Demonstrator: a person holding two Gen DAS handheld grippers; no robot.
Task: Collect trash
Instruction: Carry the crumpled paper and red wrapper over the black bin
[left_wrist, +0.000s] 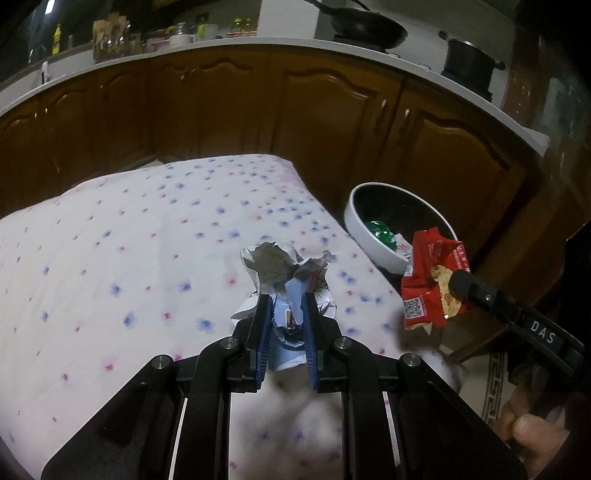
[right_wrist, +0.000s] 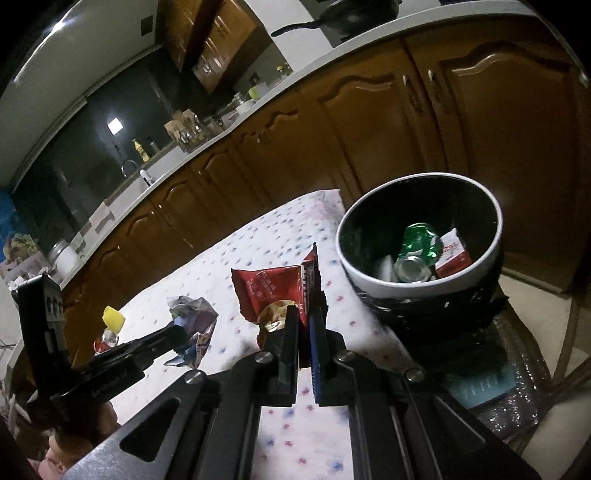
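1. Room: a dim kitchen. A run of brown cabinets (left_wrist: 229, 110) with arched doors spans the back, under a pale counter (left_wrist: 207, 50).
2. Counter load: a black pan (left_wrist: 364, 26) and a dark pot (left_wrist: 469, 59) toward the right; jars and bottles crowd the left end. The right wrist view also shows a sink tap (right_wrist: 127, 166) and a dark window (right_wrist: 85, 147).
3. Table (left_wrist: 110, 229): covered with a white cloth dotted in blue and pink; the cloth lies flat with slight wrinkles.
4. Bin (right_wrist: 417, 284): white rim, black liner, standing just off the table's right edge. Inside it lie a green can (right_wrist: 417, 251) and a small red-and-white carton (right_wrist: 452, 254).
5. Left gripper (left_wrist: 288, 306): blue-padded fingers nearly closed, clamped on a crumpled paper wad (left_wrist: 284, 269), held above the cloth.
6. Right gripper (right_wrist: 304, 317): fingers almost fully together, pinching a red snack bag (right_wrist: 273, 291) by its lower edge. The bag is held near the bin rim, not inside it.
7. A small bottle with a yellow cap (right_wrist: 112, 319) shows at the far left of the table, behind the left gripper.
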